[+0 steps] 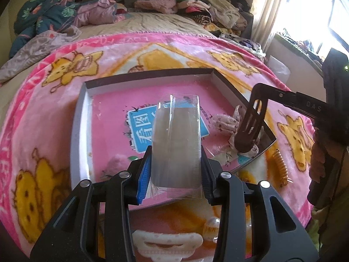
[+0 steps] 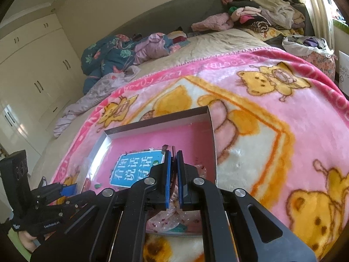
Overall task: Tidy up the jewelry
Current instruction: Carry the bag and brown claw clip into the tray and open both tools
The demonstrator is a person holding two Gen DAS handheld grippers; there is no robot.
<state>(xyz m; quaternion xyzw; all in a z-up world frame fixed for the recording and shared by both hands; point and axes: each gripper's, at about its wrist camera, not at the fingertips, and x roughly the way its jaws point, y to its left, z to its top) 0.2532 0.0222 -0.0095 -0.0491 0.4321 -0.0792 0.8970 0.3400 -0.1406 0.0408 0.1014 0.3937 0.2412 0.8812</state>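
My left gripper (image 1: 176, 150) is shut on a clear plastic sleeve (image 1: 177, 137) with a grey card inside, held above a shallow pink-bottomed box (image 1: 87, 100) on the bed. My right gripper (image 2: 173, 159) is nearly closed, its pads gripping a thin dark-red piece (image 2: 173, 152); it stands over a crumpled clear bag with purple specks (image 2: 172, 216). In the left wrist view the right gripper (image 1: 247, 139) points down onto that bag (image 1: 224, 124) at the box's right side. A gold spiral hair tie (image 1: 281, 166) and a clear bead item (image 1: 210, 224) lie on the blanket.
The box sits on a pink cartoon-bear blanket (image 1: 65, 69) over a bed. Piles of clothes (image 1: 202, 6) lie along the headboard. A wardrobe (image 2: 32, 69) stands at the left, a curtain and window (image 1: 305, 17) at the right.
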